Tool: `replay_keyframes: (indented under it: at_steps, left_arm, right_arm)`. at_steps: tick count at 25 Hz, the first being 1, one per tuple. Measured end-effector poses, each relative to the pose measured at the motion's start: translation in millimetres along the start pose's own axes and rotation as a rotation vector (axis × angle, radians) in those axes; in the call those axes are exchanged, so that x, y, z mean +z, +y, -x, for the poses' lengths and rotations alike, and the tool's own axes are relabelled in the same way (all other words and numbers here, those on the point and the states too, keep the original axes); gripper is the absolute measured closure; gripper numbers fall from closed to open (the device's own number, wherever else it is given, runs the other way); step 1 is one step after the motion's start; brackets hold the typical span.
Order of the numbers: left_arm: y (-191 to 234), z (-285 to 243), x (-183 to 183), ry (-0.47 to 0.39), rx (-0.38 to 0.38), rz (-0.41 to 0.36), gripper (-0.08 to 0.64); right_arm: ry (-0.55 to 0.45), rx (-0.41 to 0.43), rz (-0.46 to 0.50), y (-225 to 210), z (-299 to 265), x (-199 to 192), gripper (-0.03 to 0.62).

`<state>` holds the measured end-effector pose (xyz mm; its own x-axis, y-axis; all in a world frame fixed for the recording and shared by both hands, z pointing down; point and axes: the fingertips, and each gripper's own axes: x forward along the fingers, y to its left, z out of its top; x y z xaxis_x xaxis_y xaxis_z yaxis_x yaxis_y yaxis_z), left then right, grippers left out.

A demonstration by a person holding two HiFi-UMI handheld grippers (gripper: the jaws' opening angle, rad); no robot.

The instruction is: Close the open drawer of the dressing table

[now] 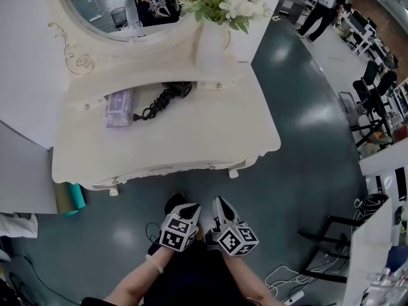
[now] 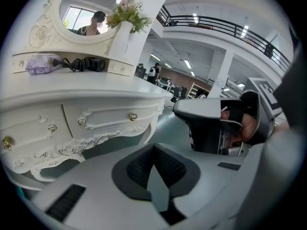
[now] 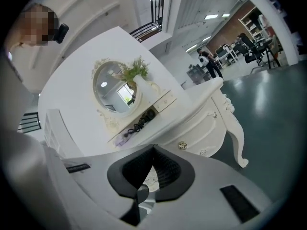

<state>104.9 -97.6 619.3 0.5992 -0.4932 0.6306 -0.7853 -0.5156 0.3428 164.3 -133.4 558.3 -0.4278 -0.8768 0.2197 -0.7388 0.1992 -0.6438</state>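
The white dressing table (image 1: 191,136) stands in front of me, with an oval mirror (image 1: 115,5) on top. In the left gripper view its middle drawer (image 2: 108,121) with two gold knobs sits flush with the front, and no drawer sticks out. My left gripper (image 1: 186,207) and right gripper (image 1: 220,203) hang side by side near my body, a short way back from the table's front edge. Both are shut and empty, with the left gripper (image 2: 153,146) and the right gripper (image 3: 153,148) each showing their tips together.
On the table are a white vase of flowers (image 1: 213,40), a black hairdryer with cord (image 1: 166,97) and a purple pack (image 1: 119,107). A teal roll (image 1: 75,198) stands left of the table. Cables (image 1: 284,282) and chair legs lie at the right, and people stand in the distance.
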Motion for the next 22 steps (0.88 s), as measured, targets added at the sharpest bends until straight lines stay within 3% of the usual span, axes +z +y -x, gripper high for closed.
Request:
replay_keyframes:
  at_steps: [5, 9, 14, 22]
  left_arm:
    - [-18, 18, -12, -0.023, -0.006, 0.004, 0.543]
    - [-25, 39, -15, -0.056, 0.011, 0.023, 0.543]
    - [-15, 67, 9, -0.130, 0.048, 0.036, 0.543]
    - [10, 112, 58, -0.266, 0.079, 0.068, 0.543]
  right_arm:
    - [0.005, 0.035, -0.050, 16, 21, -9, 0.566]
    - [0.006, 0.084, -0.024, 38, 32, -6, 0.567]
    - [0.018, 0.129, -0.004, 68, 31, 4, 0.566]
    - [-0.036, 0.247, 0.238, 139, 14, 31, 0.568]
